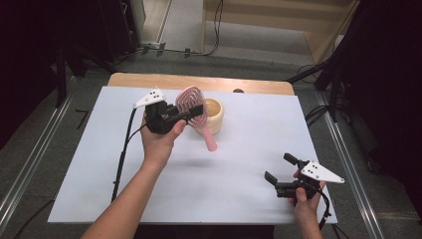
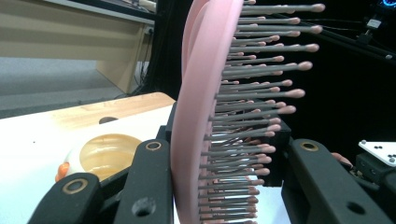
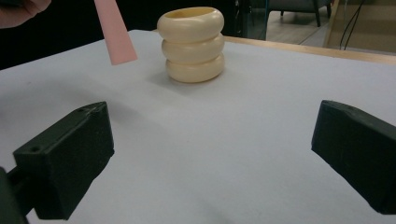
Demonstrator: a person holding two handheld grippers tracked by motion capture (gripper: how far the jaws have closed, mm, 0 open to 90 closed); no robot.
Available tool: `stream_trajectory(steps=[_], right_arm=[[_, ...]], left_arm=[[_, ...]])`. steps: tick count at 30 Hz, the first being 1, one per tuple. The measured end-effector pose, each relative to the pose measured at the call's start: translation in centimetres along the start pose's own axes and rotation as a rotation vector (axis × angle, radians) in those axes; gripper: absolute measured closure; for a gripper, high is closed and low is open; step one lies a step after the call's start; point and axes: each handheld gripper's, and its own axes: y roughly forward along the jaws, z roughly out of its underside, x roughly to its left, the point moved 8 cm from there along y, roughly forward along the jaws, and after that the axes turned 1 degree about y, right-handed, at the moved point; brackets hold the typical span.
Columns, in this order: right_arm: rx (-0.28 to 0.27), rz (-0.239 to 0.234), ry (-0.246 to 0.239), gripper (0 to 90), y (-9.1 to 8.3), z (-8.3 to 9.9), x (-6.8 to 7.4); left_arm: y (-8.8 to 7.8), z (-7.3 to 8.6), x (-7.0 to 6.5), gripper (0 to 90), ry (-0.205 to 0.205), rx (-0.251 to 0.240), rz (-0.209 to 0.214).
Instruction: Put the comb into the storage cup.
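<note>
The left gripper (image 1: pixel 191 113) is clamped on the head of a pink plastic hairbrush with grey bristles (image 1: pixel 191 102), held above the white table sheet (image 1: pixel 99 164), just beside a cream ribbed holder of three stacked rings (image 1: pixel 216 115); the right gripper (image 1: pixel 279 170) stands released, well apart, low over the sheet's near right corner.

the high view looks forward and down from above the person's side, taking in the whole white table (image 1: pixel 249 164). the left gripper view sits very close behind a pink hairbrush (image 2: pixel 201 116), facing across the table's far edge. the right gripper view looks low and level over the tabletop. all three share the cream ringed cup (image 3: pixel 191 44).
</note>
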Motion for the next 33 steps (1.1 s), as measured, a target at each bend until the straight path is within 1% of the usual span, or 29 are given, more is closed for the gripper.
stream_trajectory(steps=[5, 10, 11, 13, 14, 16, 21, 25, 28, 33], right_arm=[[0.002, 0.009, 0.003, 0.0, -0.6, 0.3, -0.5], [-0.005, 0.021, 0.017, 0.0, -1.0, 0.4, -0.9], [-0.006, 0.023, 0.015, 0.0, -1.0, 0.4, -1.0], [-0.008, 0.021, 0.01, 0.0, -1.0, 0.4, -0.9], [-0.007, 0.021, 0.008, 0.0, -1.0, 0.4, -0.9], [0.0, 0.025, 0.003, 0.0, -1.0, 0.5, -0.9], [-0.008, 0.024, 0.011, 0.0, -1.1, 0.5, -1.0], [-0.015, 0.023, 0.022, 0.0, -1.3, 0.5, -1.2], [-0.016, 0.024, 0.03, 0.0, -1.3, 0.5, -1.3], [-0.015, 0.018, 0.023, 0.0, -1.2, 0.5, -1.2]], left_arm=[[0.1, -0.5, 0.2, 65.2, 0.0, -0.008, 0.0], [0.3, -1.1, 0.4, 65.1, -0.002, -0.013, 0.001], [0.3, -1.2, 0.5, 65.1, 0.003, -0.013, 0.002], [0.4, -1.5, 0.4, 65.2, 0.0, -0.019, 0.002], [0.4, -1.5, 0.5, 65.2, 0.007, -0.015, 0.001], [0.5, -1.6, 0.7, 65.1, 0.003, -0.019, -0.004], [0.7, -1.7, 1.1, 65.1, -0.006, -0.026, -0.008], [0.9, -1.7, 1.6, 65.1, -0.011, -0.032, 0.006], [1.0, -1.8, 2.1, 65.2, -0.032, -0.043, 0.006], [0.8, -2.2, 2.5, 65.2, -0.035, -0.052, 0.0]])
